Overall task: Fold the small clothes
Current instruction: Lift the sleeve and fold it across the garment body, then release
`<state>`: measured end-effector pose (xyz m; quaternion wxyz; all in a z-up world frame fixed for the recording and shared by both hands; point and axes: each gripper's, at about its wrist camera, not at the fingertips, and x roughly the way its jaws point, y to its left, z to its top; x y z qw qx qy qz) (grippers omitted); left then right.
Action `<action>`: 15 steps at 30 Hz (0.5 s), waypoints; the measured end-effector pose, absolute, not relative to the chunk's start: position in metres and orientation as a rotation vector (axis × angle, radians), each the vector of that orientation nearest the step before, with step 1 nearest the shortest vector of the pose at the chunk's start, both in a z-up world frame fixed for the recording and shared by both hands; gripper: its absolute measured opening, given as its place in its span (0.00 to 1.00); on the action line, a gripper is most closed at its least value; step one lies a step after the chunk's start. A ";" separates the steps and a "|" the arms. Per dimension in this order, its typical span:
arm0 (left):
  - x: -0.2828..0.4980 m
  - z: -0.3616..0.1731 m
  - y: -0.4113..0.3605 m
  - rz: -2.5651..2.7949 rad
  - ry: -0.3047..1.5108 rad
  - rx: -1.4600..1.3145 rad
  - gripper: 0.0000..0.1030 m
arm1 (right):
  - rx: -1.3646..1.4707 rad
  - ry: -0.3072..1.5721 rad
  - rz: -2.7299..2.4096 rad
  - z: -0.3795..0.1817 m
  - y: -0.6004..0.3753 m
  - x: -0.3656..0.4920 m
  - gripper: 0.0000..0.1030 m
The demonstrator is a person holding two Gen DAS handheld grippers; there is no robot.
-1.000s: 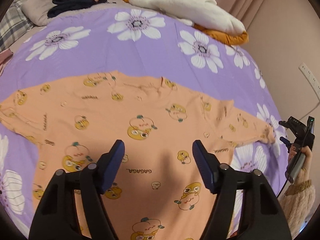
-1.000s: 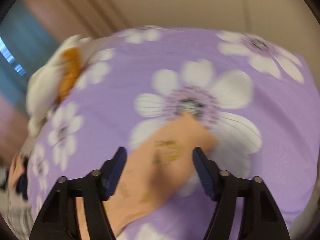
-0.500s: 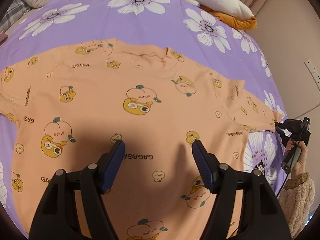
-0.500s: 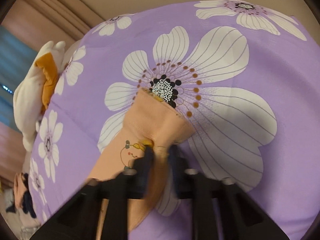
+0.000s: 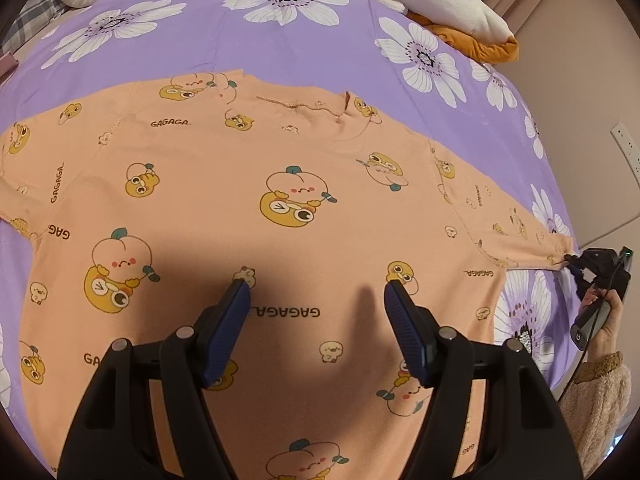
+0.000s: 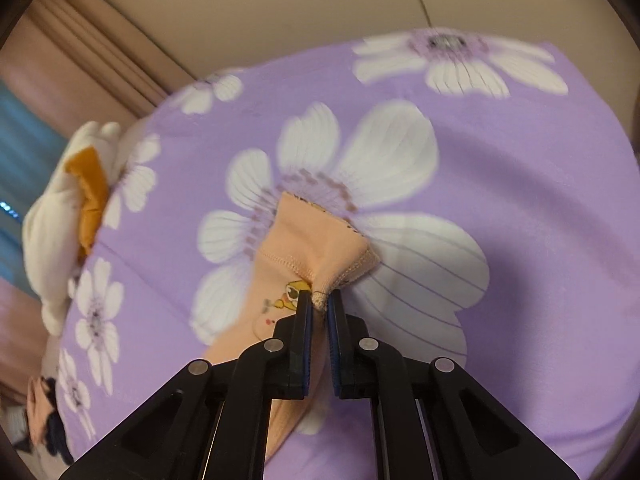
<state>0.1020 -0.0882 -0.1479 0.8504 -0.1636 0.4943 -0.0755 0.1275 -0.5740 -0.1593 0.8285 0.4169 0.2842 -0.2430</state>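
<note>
Jaws of the right gripper (image 6: 319,300) pinch the sleeve cuff (image 6: 320,248) at the shirt's (image 5: 280,208) far right; left gripper (image 5: 316,296) hovers spread over the middle.

A peach shirt (image 5: 304,216) with little duck pictures lies flat on a purple bed cover (image 5: 248,44) with white flowers. The left claw (image 5: 318,292) hangs over the shirt with its fingers wide apart. Far to the right, the right claw (image 5: 570,260) pinches the sleeve tip.
</note>
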 end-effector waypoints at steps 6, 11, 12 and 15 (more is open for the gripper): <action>0.096 -0.135 -0.077 -0.136 1.005 -0.368 0.67 | 0.703 0.469 -0.416 -0.096 -0.530 0.126 0.08; 0.090 -0.123 -0.065 -0.106 0.971 -0.377 0.67 | 0.583 0.426 -0.280 -0.064 -0.483 0.133 0.08; 0.088 -0.121 -0.062 -0.094 0.963 -0.373 0.67 | 0.553 0.426 -0.248 -0.059 -0.470 0.136 0.08; 0.083 -0.116 -0.053 -0.073 0.943 -0.373 0.68 | 0.448 0.430 -0.167 -0.050 -0.431 0.142 0.08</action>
